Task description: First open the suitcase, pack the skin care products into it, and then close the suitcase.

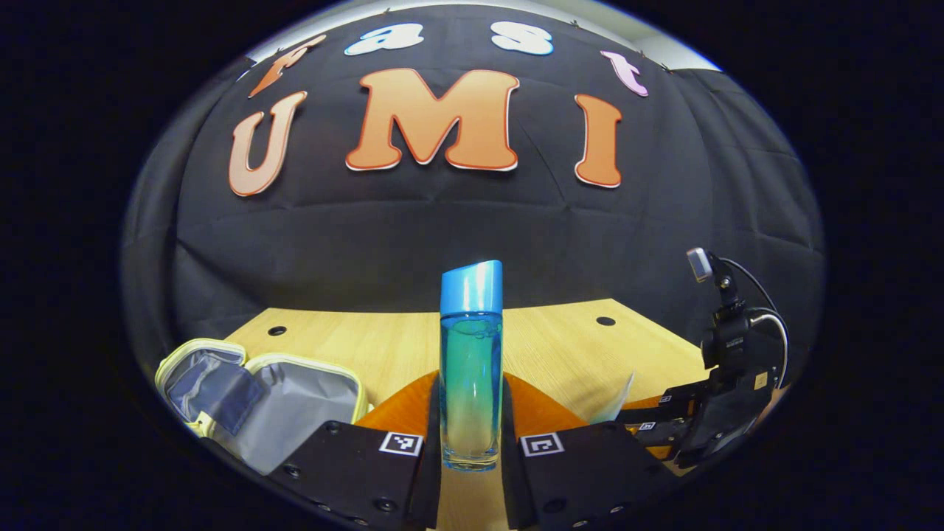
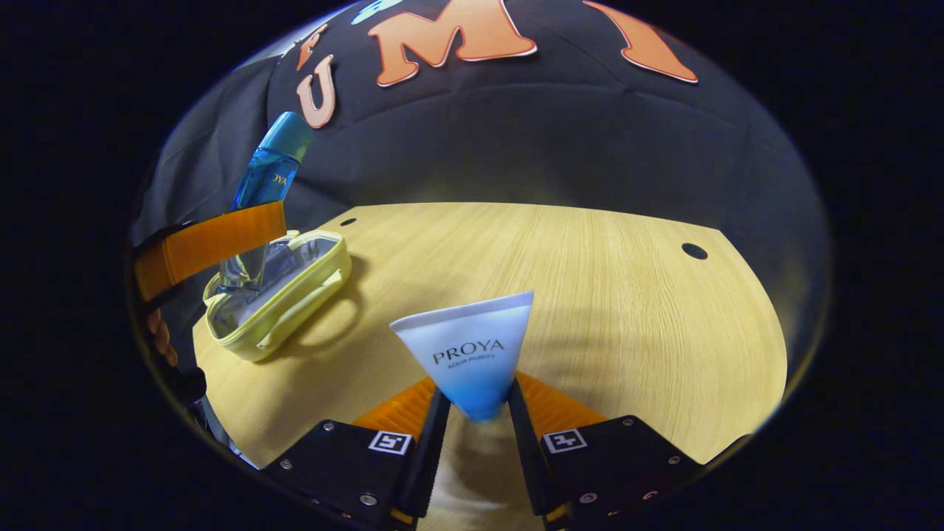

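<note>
A tall clear bottle [image 1: 470, 369] of blue-green liquid with a blue cap stands upright between the fingers of my left gripper [image 1: 470, 450], which is shut on it above the table. The small yellow-trimmed suitcase [image 1: 258, 402] lies open at the lower left, showing its grey lining. In the right gripper view my right gripper [image 2: 476, 417] is shut on a white-and-blue squeeze tube [image 2: 472, 354], crimped end pointing away. There the bottle [image 2: 267, 177] hangs over the open suitcase [image 2: 284, 291], held by the left gripper [image 2: 214, 243]. The right gripper [image 1: 726, 402] appears far right in the left gripper view.
A light wooden table [image 2: 590, 295] with round cable holes [image 2: 693, 251] spreads under both grippers. Black cloth backs the far edge. A person's hand [image 2: 158, 335] holds the left gripper at the left edge.
</note>
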The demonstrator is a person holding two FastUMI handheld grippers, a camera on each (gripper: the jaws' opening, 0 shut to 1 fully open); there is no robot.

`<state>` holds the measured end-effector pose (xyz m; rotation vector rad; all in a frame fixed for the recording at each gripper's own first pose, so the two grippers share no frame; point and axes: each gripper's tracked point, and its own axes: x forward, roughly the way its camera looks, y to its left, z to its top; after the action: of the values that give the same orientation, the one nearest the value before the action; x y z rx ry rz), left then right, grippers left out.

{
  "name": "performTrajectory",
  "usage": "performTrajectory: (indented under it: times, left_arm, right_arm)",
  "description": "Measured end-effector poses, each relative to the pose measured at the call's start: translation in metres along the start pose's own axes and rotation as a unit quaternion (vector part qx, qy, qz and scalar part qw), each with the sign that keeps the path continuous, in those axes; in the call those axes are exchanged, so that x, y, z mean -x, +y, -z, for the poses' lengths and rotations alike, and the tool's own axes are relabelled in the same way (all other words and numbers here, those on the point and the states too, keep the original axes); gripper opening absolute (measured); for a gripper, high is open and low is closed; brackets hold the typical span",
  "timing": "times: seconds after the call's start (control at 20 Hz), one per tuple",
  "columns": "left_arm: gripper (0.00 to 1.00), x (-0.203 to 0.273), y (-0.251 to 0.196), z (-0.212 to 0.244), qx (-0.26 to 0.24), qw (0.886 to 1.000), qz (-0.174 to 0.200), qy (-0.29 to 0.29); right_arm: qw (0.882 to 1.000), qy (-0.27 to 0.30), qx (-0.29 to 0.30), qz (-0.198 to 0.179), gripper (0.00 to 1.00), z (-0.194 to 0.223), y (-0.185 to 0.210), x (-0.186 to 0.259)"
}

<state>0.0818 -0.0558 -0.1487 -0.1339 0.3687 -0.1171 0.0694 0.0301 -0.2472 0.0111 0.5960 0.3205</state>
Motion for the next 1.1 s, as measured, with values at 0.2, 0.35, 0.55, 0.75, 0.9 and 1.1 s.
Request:
performTrajectory:
  times: [0.2,0.35,0.55,0.75,0.9,1.1]
  left_arm:
    - [0.34,0.024,0.032,-0.024,0.008,0.999,-0.035,-0.008]
    - [0.34,0.044,0.064,-0.038,0.007,0.998,-0.064,-0.008]
    - [0.34,0.073,0.114,-0.050,0.001,0.995,-0.098,-0.011]
    - [0.34,0.090,0.165,-0.046,0.001,0.993,-0.118,-0.003]
    - [0.34,0.092,0.197,-0.032,-0.005,0.993,-0.119,0.020]
    - [0.34,0.082,0.232,0.001,-0.011,0.992,-0.108,0.060]
  right_arm:
    - [0.999,-0.022,0.017,-0.034,0.51,-0.033,0.026,0.025]
    - [0.997,-0.043,0.020,-0.057,0.51,-0.055,0.046,0.046]
    - [0.995,-0.061,0.013,-0.080,0.50,-0.076,0.078,0.060]
    - [0.992,-0.070,0.008,-0.101,0.50,-0.090,0.118,0.063]
    - [0.992,-0.066,0.004,-0.111,0.50,-0.095,0.148,0.059]
    - [0.992,-0.054,0.005,-0.114,0.50,-0.095,0.181,0.047]
